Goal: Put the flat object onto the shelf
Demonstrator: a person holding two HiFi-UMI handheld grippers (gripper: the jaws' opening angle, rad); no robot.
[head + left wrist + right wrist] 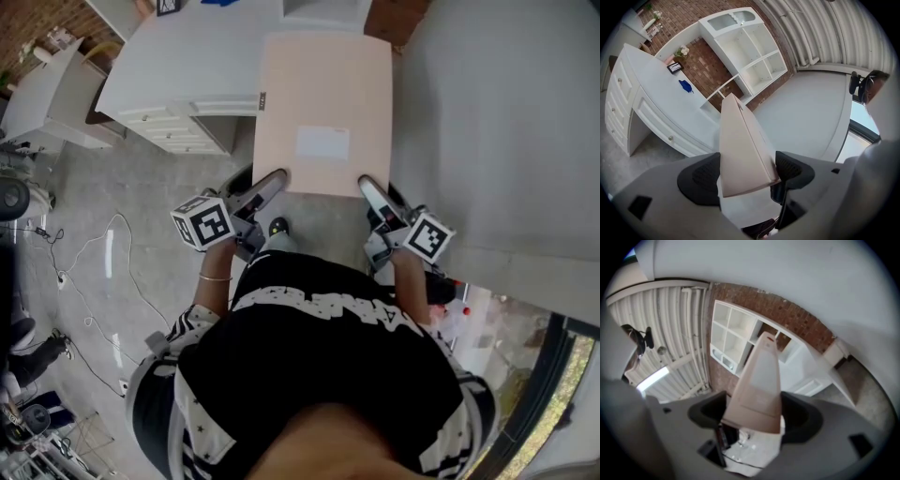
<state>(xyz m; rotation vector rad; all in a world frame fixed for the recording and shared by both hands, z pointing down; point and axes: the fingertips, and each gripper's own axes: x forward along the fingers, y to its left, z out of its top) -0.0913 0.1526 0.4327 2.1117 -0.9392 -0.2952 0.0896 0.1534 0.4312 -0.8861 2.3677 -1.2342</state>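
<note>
Carry in midair: clamping the flat object [323, 103] along its near edge, left gripper [269, 187] and right gripper [372, 194] each biting one corner, equally close. Pointing its long axis straight ahead, over the desk [187, 66], toward the shelf [754, 61] beyond.

Pale pink flat object [323, 94], white shelf [749, 52]

A study-like room: a white surface with drawers [661, 98], a white cubby shelf [754, 47] against a red brick wall [710, 70], white cables [112, 217] across grey floor [84, 183].
</note>
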